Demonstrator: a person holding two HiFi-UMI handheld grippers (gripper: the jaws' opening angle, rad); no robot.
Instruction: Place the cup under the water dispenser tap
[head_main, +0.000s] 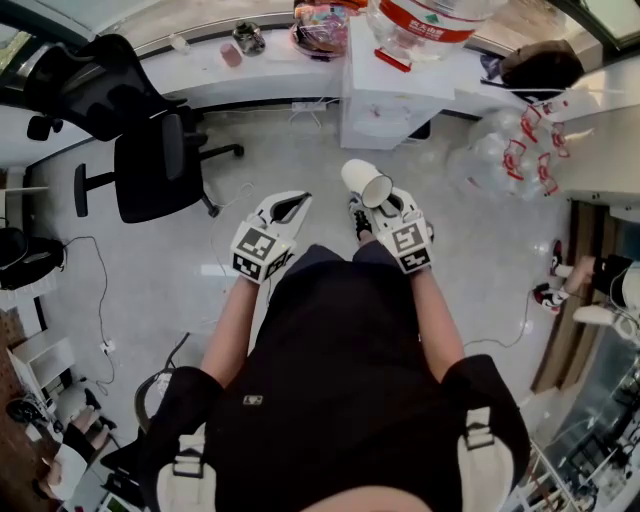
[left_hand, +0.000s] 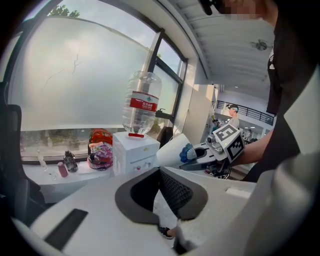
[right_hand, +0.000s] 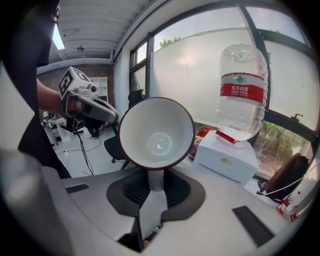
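Right gripper (right_hand: 156, 181) clamped on the white handle of the cup (right_hand: 156, 132). Cup is glossy white, a flared cone with a dark red rim and blue print outside, mouth facing my camera. It's held in the air, well short of the water dispenser (right_hand: 226, 161), a boxy white unit with a small gold logo. Clear ribbed bottle (right_hand: 242, 92) on top, red label, white characters too small to read. Left gripper (left_hand: 161, 186) jaws apart, nothing between the knurled black pads.
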